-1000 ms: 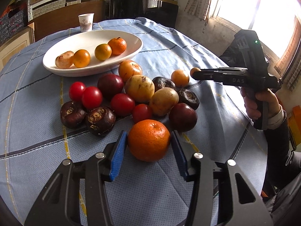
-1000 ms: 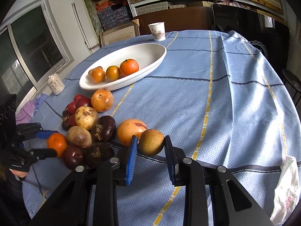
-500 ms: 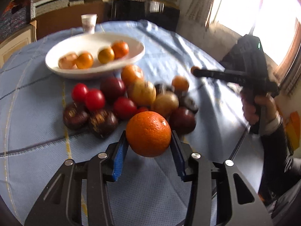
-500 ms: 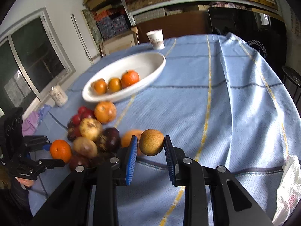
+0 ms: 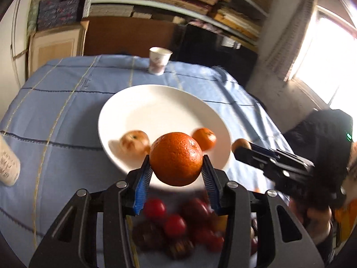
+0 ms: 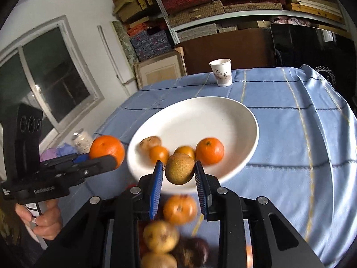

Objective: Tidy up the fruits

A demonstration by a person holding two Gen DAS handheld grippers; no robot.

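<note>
Both grippers are mid-carry toward the white bowl (image 6: 243, 120): the left gripper (image 5: 176, 167) clamps an orange (image 5: 176, 159) over the bowl's near rim, and the right gripper (image 6: 179, 173) pinches a small brown fruit (image 6: 180, 171) in the same spot. Next, I judge, each must advance over bare bowl floor, clear of the mandarins (image 6: 209, 150) there, lower, then part its jaws

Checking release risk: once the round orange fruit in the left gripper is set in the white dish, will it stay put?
The round orange fruit, clamped in the left gripper, would probably roll. The shallow white dish curves inward, likely steering it toward the small fruits already there. Its firm-looking peel suggests little bruising.
</note>
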